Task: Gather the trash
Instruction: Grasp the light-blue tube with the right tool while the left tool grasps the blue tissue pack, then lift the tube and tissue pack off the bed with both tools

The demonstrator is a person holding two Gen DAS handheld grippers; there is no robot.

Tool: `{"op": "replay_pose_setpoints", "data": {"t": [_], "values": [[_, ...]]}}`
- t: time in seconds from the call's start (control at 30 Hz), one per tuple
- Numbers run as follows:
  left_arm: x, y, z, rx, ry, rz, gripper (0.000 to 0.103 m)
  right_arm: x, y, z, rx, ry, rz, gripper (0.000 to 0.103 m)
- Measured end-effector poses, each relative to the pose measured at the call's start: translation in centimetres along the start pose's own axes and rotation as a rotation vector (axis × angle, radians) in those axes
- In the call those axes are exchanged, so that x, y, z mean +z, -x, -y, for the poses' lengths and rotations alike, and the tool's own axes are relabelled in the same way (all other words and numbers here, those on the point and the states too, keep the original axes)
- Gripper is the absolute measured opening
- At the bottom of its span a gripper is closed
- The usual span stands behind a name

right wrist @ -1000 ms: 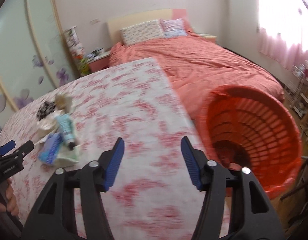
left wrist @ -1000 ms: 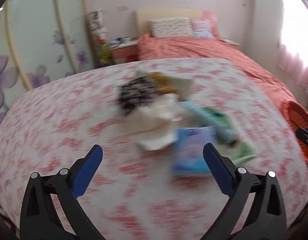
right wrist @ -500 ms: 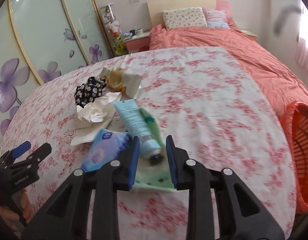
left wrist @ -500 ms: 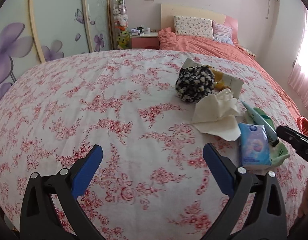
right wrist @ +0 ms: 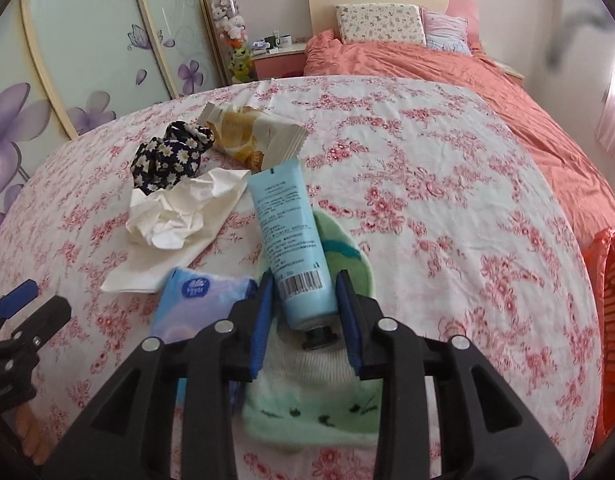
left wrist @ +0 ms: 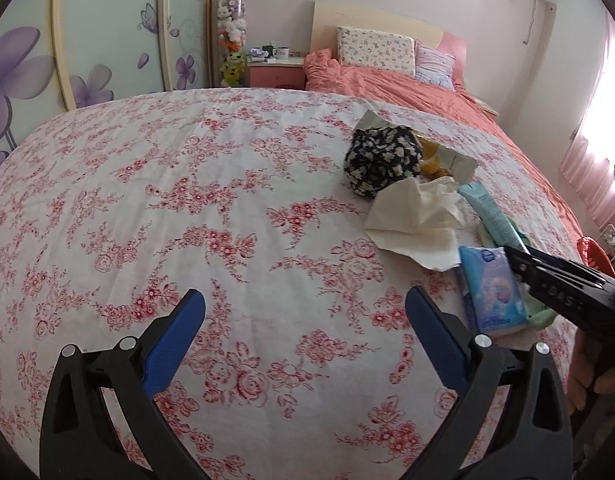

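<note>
A pile of items lies on the flowered sheet. In the right wrist view my right gripper [right wrist: 305, 292] has its jaws on both sides of the cap end of a light blue tube [right wrist: 289, 236], which lies on a green sock [right wrist: 343, 248]. Beside it are a blue tissue pack [right wrist: 195, 300], a crumpled white tissue [right wrist: 179, 212], a black daisy-print scrunchie [right wrist: 167, 156] and an open snack wrapper [right wrist: 255, 136]. My left gripper [left wrist: 305, 320] is open and empty above bare sheet, left of the tissue pack [left wrist: 491, 292].
An orange plastic basket [right wrist: 609, 296] stands off the bed's right edge. A second bed with a coral cover [right wrist: 447, 60] and pillows lies behind. A pink nightstand [left wrist: 277, 72] and wardrobe doors with purple flowers [left wrist: 39, 68] stand at the back left.
My right gripper has moved forward over the pile and its jaws now flank the blue tube. My left gripper has held nearly still, open.
</note>
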State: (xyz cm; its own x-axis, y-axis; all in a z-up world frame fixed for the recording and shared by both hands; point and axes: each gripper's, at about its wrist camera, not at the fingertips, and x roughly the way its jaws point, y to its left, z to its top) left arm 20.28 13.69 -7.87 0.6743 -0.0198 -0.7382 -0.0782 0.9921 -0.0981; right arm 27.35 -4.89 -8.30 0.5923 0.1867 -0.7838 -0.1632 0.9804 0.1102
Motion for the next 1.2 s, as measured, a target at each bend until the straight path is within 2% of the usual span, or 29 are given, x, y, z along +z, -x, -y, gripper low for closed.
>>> {"op": "replay_pose_setpoints", "data": {"t": [0.03, 0.27, 0.43, 0.6, 0.7, 0.87, 0.9, 1.03, 1.1, 1.2], "values": [[0.0, 0.1, 0.2, -0.007, -0.002, -0.001, 0.099, 0.0, 0.0, 0.0, 0.003, 0.002, 0.000, 0.027], [-0.2, 0.7, 3.0, -0.072, -0.038, 0.000, 0.099, -0.7, 2.4, 2.0, -0.015, -0.046, 0.050, 0.026], [-0.4, 0.6, 6.0, -0.134, -0.065, -0.009, 0.099, -1.9, 3.8, 5.1, -0.103, -0.098, 0.056, 0.026], [-0.8, -0.2, 9.9, -0.171, -0.112, -0.034, 0.088, -2.8, 3.6, 8.6, -0.155, -0.169, 0.033, 0.026], [-0.7, -1.2, 11.5, -0.163, -0.131, -0.052, 0.083, -3.2, 3.4, 10.0, -0.162, -0.199, 0.027, 0.027], [-0.9, -2.9, 12.7, -0.139, -0.126, -0.104, 0.071, -3.3, 3.3, 10.0, -0.161, -0.190, 0.034, 0.027], [-0.9, -2.9, 12.8, -0.127, -0.129, -0.095, 0.070, -3.3, 3.3, 10.0, -0.163, -0.186, 0.037, 0.027], [-0.7, -3.1, 12.8, -0.097, -0.144, -0.085, 0.053, -3.4, 3.3, 9.9, -0.153, -0.182, 0.039, 0.027], [-0.6, -3.0, 12.0, -0.100, -0.137, -0.089, 0.053, -3.4, 3.4, 9.5, -0.150, -0.174, 0.038, 0.027], [-0.7, -2.9, 9.9, -0.060, -0.134, -0.082, 0.053, -3.2, 3.2, 9.0, -0.143, -0.160, 0.037, 0.027]]}}
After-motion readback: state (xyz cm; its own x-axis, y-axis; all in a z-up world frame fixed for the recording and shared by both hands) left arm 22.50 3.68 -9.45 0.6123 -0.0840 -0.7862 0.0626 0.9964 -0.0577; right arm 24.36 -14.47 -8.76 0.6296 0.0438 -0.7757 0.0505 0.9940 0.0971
